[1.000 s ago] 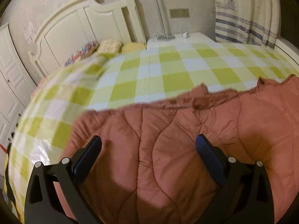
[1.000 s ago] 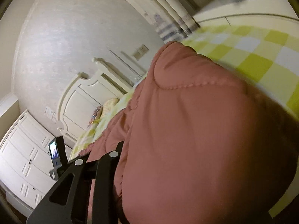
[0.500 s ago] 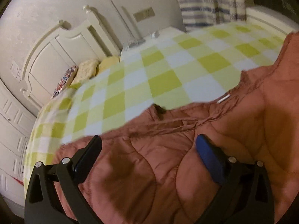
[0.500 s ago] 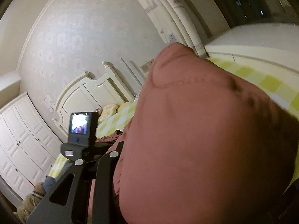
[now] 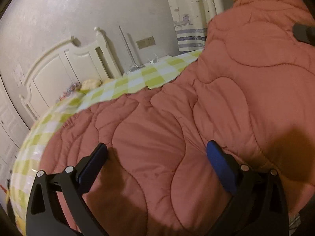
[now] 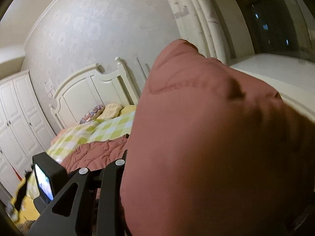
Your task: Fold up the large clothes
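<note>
A salmon-pink quilted jacket lies spread on the bed. My left gripper hovers just above its quilted panels, jaws wide open with nothing gripped between the blue pads. To the right, part of the jacket stands lifted high. In the right wrist view that raised fold bulges over my right gripper, which is shut on it. Only its left finger shows; the other is buried in fabric. The left gripper's body with a lit screen sits at lower left.
The bed carries a yellow-green checked cover, with pillows by the white headboard. White wardrobe doors stand to the left. A striped curtain hangs beyond the bed, and a dark window is at far right.
The left gripper has moved across the jacket, which now fills most of its view. The right gripper has risen and rolled, carrying the held fold higher above the bed.
</note>
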`<state>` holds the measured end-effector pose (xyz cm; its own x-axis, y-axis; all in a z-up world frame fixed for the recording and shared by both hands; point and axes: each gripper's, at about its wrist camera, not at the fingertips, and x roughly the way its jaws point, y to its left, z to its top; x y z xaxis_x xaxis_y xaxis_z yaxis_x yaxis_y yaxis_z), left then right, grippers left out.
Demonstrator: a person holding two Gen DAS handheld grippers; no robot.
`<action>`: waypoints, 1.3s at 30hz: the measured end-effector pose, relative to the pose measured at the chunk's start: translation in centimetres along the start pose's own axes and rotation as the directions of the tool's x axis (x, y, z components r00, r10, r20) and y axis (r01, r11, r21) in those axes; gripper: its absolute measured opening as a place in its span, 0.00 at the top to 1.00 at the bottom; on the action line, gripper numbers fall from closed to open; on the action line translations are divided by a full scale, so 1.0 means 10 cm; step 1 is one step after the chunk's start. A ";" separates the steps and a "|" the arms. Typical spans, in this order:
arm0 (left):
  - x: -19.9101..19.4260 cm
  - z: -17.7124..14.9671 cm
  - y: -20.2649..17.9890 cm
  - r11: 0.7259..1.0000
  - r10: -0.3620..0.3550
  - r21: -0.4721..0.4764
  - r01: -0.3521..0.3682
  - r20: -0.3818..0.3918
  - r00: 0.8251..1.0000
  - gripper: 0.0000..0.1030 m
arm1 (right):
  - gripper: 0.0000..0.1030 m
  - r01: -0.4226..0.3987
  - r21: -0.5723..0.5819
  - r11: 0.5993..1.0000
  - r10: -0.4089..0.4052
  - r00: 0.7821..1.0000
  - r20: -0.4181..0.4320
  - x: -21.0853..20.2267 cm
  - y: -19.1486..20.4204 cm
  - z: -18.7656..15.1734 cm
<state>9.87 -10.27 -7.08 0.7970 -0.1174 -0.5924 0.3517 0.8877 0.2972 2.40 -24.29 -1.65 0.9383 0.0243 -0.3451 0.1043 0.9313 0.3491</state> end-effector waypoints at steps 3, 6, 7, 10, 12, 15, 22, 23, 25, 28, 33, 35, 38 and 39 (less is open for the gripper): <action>-0.08 0.06 0.16 0.997 -0.069 -0.021 0.069 -0.026 0.997 0.04 | 0.63 0.027 -0.063 0.998 -0.027 1.000 0.004 -0.02 0.16 0.06; -0.31 0.07 0.59 0.991 -0.043 -0.127 0.049 0.049 0.998 0.04 | 0.63 0.053 -0.126 0.991 -0.052 0.999 0.011 -0.06 0.34 0.05; -0.36 0.05 0.82 0.984 0.001 -0.179 0.011 0.066 0.998 0.04 | 0.63 0.059 -0.143 0.988 -0.057 0.998 0.014 -0.07 0.38 0.03; -0.29 -0.10 1.41 0.947 0.121 -0.302 -0.106 0.033 0.992 0.04 | 0.63 0.088 -0.208 0.974 -0.083 0.996 0.034 -0.08 0.53 0.02; -0.15 -0.20 1.69 0.923 0.131 -0.362 -0.130 -0.023 0.991 0.04 | 0.63 0.113 -0.233 0.966 -0.105 0.993 0.046 -0.08 0.61 0.01; 0.16 -0.35 1.84 0.909 0.085 -0.400 -0.118 -0.099 0.991 0.06 | 0.63 0.156 -0.277 0.948 -0.144 0.988 0.064 0.00 0.77 0.06; 0.40 -0.35 1.72 0.921 -0.034 -0.391 -0.012 -0.111 0.993 0.11 | 0.62 0.194 -0.548 0.813 -0.152 0.981 0.122 0.16 1.69 -0.09; 0.42 -0.36 1.75 0.915 -0.051 -0.403 0.002 -0.112 0.992 0.11 | 0.62 0.197 -0.602 0.774 -0.152 0.980 0.125 0.27 1.91 -0.18; 0.50 -0.38 1.86 0.890 -0.117 -0.453 0.056 -0.108 0.987 0.11 | 0.62 0.183 -0.655 0.733 -0.144 0.983 0.114 0.44 2.20 -0.31; 0.49 -0.51 2.01 0.832 -0.236 -0.526 0.174 -0.053 0.970 0.06 | 0.62 0.139 -0.710 0.690 -0.132 0.989 0.065 0.70 2.49 -0.55; 0.47 -0.84 2.43 0.635 -0.398 -0.670 0.384 0.143 0.906 0.03 | 0.60 0.069 -0.811 0.581 -0.121 0.993 -0.002 0.96 2.66 -0.96; 0.43 -0.95 2.55 0.599 -0.421 -0.691 0.405 0.158 0.893 0.03 | 0.59 0.044 -0.821 0.570 -0.104 0.994 -0.018 0.92 2.60 -1.02; 0.29 -1.16 2.80 0.522 -0.431 -0.727 0.447 0.227 0.873 0.03 | 0.59 0.004 -0.810 0.586 -0.032 0.999 -0.018 0.76 2.45 -1.04; 0.22 -1.22 2.92 0.503 -0.414 -0.741 0.445 0.245 0.877 0.03 | 0.59 -0.021 -0.807 0.590 0.018 1.000 -0.014 0.66 2.41 -1.05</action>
<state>15.90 20.86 -8.85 0.6733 -0.5795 -0.4592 0.1676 0.7246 -0.6685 7.64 2.18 -4.69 0.9354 0.0457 -0.3506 -0.2246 0.8427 -0.4894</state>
